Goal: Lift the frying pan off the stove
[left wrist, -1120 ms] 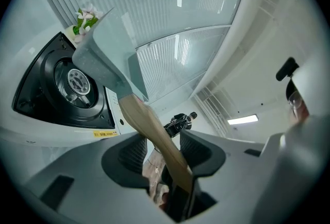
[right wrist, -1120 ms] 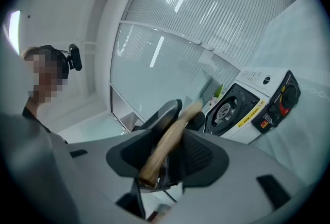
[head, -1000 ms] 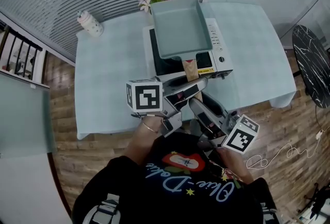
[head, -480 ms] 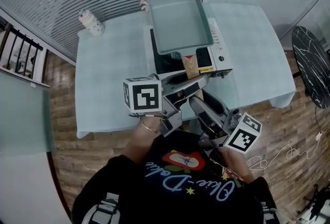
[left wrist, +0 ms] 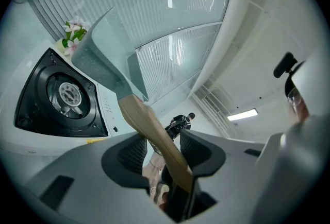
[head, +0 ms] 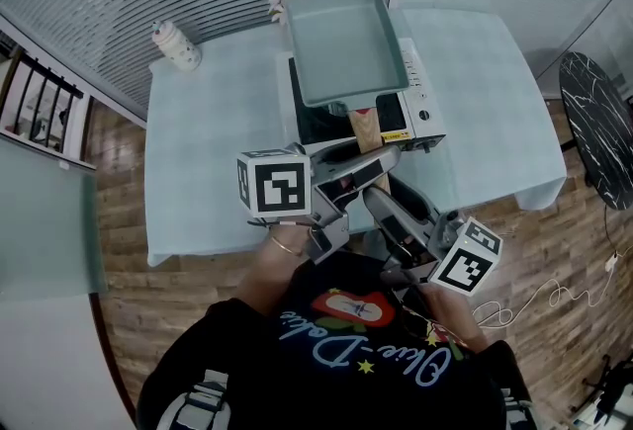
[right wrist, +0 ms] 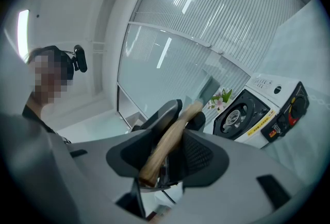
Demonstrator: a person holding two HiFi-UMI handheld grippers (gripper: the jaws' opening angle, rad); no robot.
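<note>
A rectangular teal frying pan (head: 344,43) with a wooden handle (head: 366,129) hangs level above the white portable stove (head: 420,107). My left gripper (head: 379,159) is shut on the handle from the left. My right gripper (head: 381,204) grips the handle's near end from below right. In the left gripper view the handle (left wrist: 154,133) runs between the jaws of my left gripper (left wrist: 166,148), with the pan (left wrist: 103,58) tilted over the black burner (left wrist: 64,95). In the right gripper view the handle (right wrist: 167,140) lies across my right gripper (right wrist: 170,152), beside the stove (right wrist: 260,109).
The stove stands on a table with a pale blue cloth (head: 208,141). A small bottle (head: 176,43) is at the back left, and flowers (left wrist: 72,30) stand behind the stove. A dark round table (head: 598,122) and a cable (head: 539,295) on the wooden floor are to the right.
The pan has moved a little up and away, and now covers more of the flowers. Both grippers shifted slightly with it and kept their hold.
</note>
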